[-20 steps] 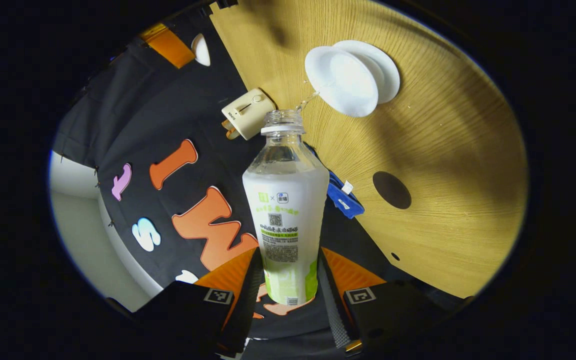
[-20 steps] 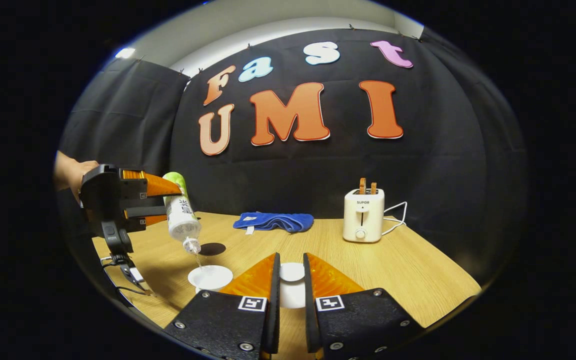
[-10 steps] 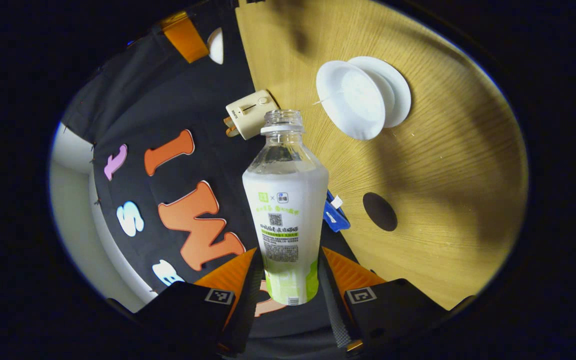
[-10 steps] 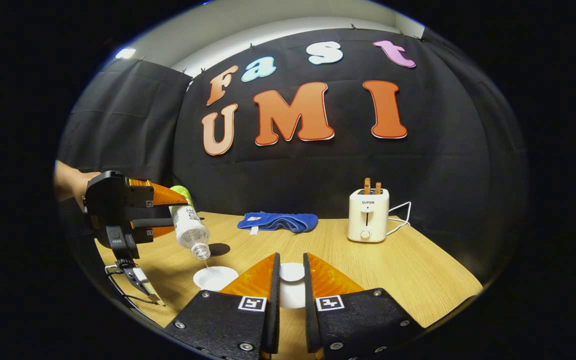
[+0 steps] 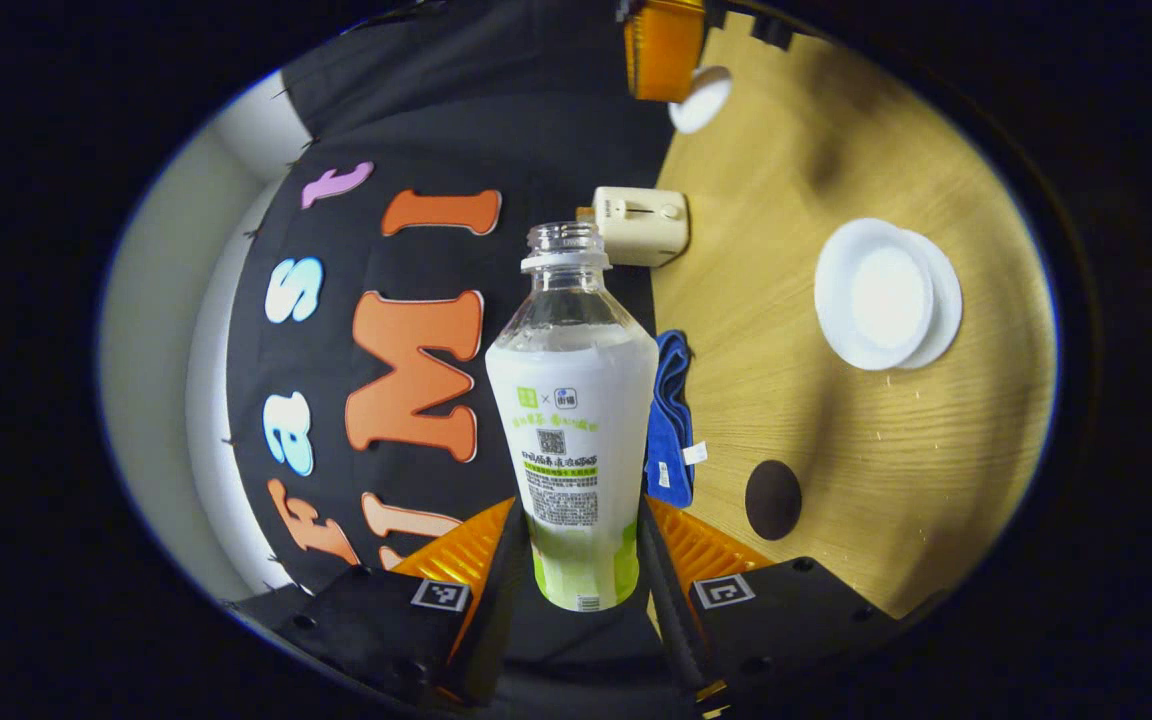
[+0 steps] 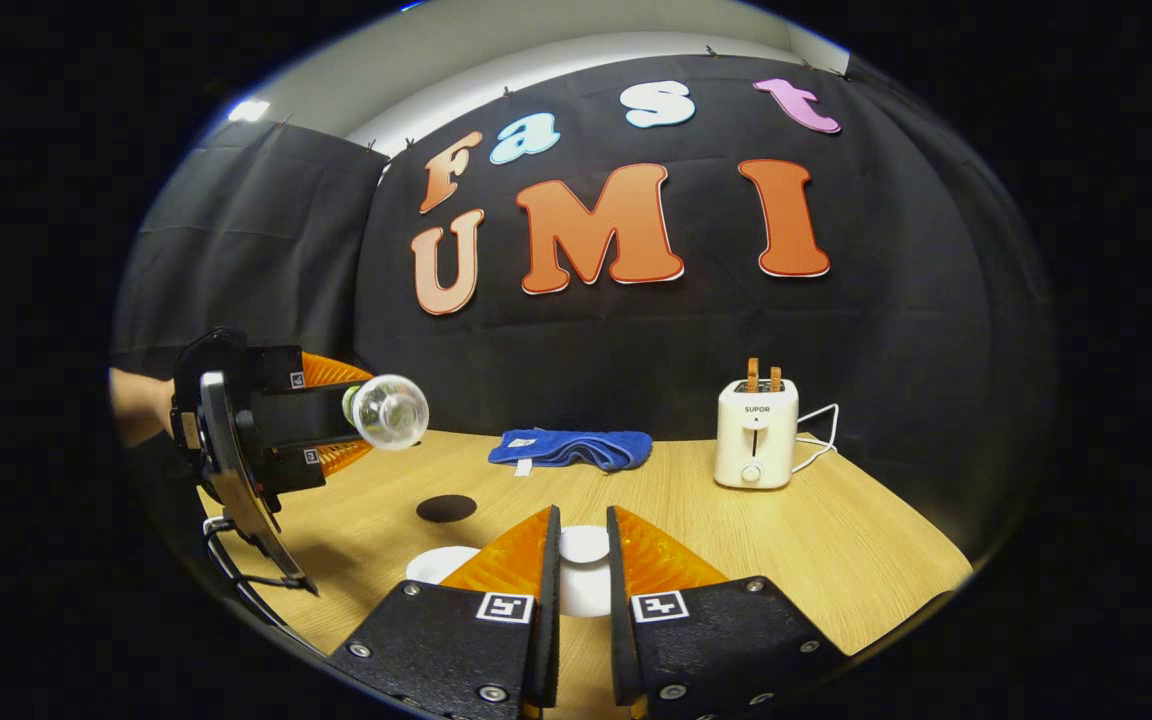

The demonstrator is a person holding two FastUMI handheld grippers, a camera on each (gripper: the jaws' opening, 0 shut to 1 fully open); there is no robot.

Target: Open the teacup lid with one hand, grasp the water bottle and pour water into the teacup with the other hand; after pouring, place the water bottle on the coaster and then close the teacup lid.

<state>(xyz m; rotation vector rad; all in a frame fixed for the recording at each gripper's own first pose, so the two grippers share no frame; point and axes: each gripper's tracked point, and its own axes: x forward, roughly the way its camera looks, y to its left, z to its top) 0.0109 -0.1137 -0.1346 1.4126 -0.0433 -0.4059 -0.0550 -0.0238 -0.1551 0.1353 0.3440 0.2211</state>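
My left gripper (image 5: 576,560) is shut on a clear water bottle (image 5: 571,400) with a white and green label and no cap. In the right gripper view that left gripper (image 6: 336,428) holds the bottle (image 6: 391,410) about level above the table's left side, its mouth facing the camera. The white teacup (image 5: 881,295) stands open on its saucer; part of the teacup (image 6: 436,563) peeks out behind a finger. A dark round coaster (image 5: 772,500) (image 6: 446,508) lies on the table beyond the cup. My right gripper (image 6: 582,545) is shut on the white teacup lid (image 6: 584,590), held above the table.
A cream toaster (image 6: 756,435) (image 5: 641,225) with a white cord stands at the back right of the wooden table (image 6: 836,540). A folded blue cloth (image 6: 571,447) (image 5: 671,420) lies at the back middle. A hand (image 6: 136,405) holds the left gripper.
The bottle has swung up from its downward pouring tilt to about level, and the water stream into the cup has stopped. The right gripper has stayed put with the lid.
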